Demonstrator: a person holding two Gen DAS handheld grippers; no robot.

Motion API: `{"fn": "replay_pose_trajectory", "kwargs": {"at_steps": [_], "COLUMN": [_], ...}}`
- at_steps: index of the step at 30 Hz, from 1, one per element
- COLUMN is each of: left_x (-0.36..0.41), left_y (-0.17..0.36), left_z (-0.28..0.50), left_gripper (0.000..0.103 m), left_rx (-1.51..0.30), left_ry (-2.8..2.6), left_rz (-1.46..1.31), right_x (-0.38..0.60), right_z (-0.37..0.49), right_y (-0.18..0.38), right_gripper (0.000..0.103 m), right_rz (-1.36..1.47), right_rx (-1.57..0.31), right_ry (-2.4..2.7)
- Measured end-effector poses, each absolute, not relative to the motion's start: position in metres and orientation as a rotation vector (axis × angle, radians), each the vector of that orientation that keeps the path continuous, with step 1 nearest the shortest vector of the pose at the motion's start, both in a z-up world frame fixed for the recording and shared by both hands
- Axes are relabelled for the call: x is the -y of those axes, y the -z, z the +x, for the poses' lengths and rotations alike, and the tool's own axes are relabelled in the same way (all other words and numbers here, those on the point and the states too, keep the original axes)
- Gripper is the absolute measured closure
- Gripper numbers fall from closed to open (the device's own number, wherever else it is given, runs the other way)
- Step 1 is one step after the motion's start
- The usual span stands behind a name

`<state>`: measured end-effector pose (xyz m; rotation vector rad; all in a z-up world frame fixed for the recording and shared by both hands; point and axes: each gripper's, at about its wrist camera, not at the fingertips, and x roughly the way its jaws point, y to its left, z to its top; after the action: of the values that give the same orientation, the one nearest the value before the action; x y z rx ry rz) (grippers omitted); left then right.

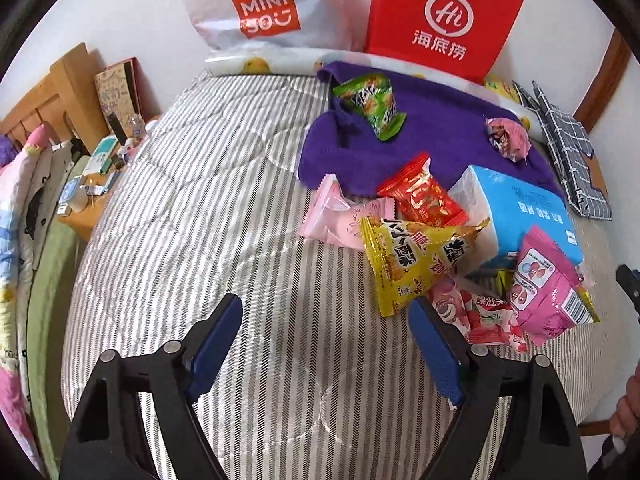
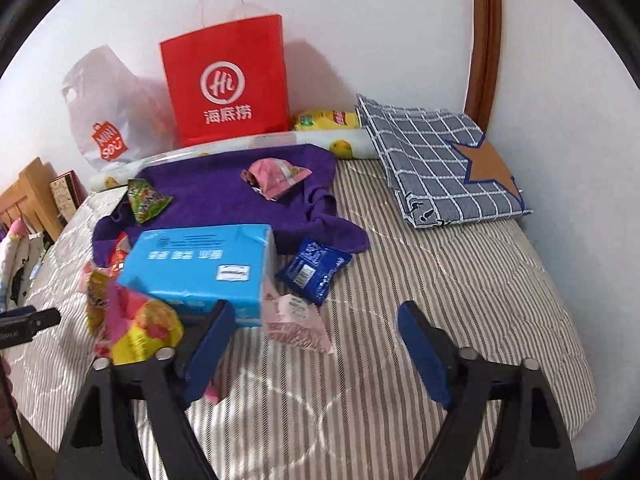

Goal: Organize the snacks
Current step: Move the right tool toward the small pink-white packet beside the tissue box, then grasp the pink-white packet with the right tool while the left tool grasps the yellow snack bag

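Snack packets lie in a heap on the striped bedcover (image 1: 200, 200). Among them are a yellow packet (image 1: 412, 256), a red one (image 1: 424, 196), a pale pink one (image 1: 344, 216), a pink bag (image 1: 548, 292) and a blue box (image 1: 520, 212). A green packet (image 1: 370, 106) and a pink packet (image 1: 506, 138) rest on a purple cloth (image 1: 432, 152). My left gripper (image 1: 325, 304) is open over bare cover, just left of the heap. My right gripper (image 2: 316, 308) is open, with a pale pink packet (image 2: 296, 320) lying between its fingertips, untouched. A dark blue packet (image 2: 312, 268) lies beyond, beside the blue box (image 2: 200, 264).
A red paper bag (image 2: 228, 80) and a white plastic bag (image 2: 108, 120) stand against the wall behind the bed. A folded checked cloth (image 2: 436, 160) lies at the far right. A wooden bedside shelf (image 1: 92, 200) with small items is on the left. A hand (image 1: 628, 400) shows at the right edge.
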<state>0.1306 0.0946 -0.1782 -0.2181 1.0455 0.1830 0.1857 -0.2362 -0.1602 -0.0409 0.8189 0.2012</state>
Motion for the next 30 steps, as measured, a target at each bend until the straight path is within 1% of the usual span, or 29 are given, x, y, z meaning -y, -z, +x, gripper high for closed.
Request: {"fn": "replay_pose_trajectory", "kwargs": {"at_steps": [1, 2, 12, 13, 14, 16, 23, 24, 25, 26, 28, 30], "left_x": [-0.095, -0.096, -0.093, -0.094, -0.094, -0.096, -0.105, -0.106, -0.107, -0.108, -0.110, -0.111], "left_y": [0.180, 0.182, 0.193, 0.193, 0.193, 0.194, 0.195, 0.196, 0.196, 0.195, 0.194, 0.192], "left_z": [0.132, 0.133, 0.147, 0.146, 0.146, 0.144, 0.138, 0.137, 0.137, 0.137, 0.137, 0.139], "left_gripper": [0.020, 0.020, 0.020, 0.020, 0.020, 0.020, 0.020, 0.020, 0.020, 0.020, 0.020, 0.020], "left_rx": [-1.055, -1.064, -1.097, -1.096, -1.095, -1.095, -1.093, -1.095, -1.094, -1.090, -1.080, -1.069], "left_ry": [-0.167, -0.153, -0.093, -0.094, -0.100, -0.113, -0.133, -0.139, -0.145, -0.151, -0.155, -0.156], "left_rz": [-0.233, -0.249, -0.315, -0.313, -0.304, -0.292, -0.283, -0.275, -0.271, -0.268, -0.267, -0.265], "right_x": [0.237, 0.238, 0.223, 0.222, 0.222, 0.222, 0.219, 0.217, 0.215, 0.213, 0.213, 0.216], "right_z": [0.189, 0.191, 0.200, 0.201, 0.202, 0.204, 0.211, 0.211, 0.211, 0.211, 0.208, 0.205], "right_y": [0.163, 0.167, 0.200, 0.204, 0.206, 0.212, 0.217, 0.219, 0.220, 0.221, 0.219, 0.215], "right_gripper": [0.036, 0.037, 0.037, 0.039, 0.046, 0.056, 0.058, 0.061, 0.072, 0.078, 0.081, 0.082], "right_rz": [-0.032, -0.021, -0.039, -0.049, -0.054, -0.067, -0.102, -0.120, -0.131, -0.141, -0.157, -0.137], "right_rx": [-0.829, -0.840, -0.901, -0.902, -0.901, -0.911, -0.889, -0.889, -0.892, -0.895, -0.859, -0.853], "right_ry": [-0.206, -0.216, -0.306, -0.304, -0.302, -0.308, -0.329, -0.339, -0.349, -0.355, -0.349, -0.358]}}
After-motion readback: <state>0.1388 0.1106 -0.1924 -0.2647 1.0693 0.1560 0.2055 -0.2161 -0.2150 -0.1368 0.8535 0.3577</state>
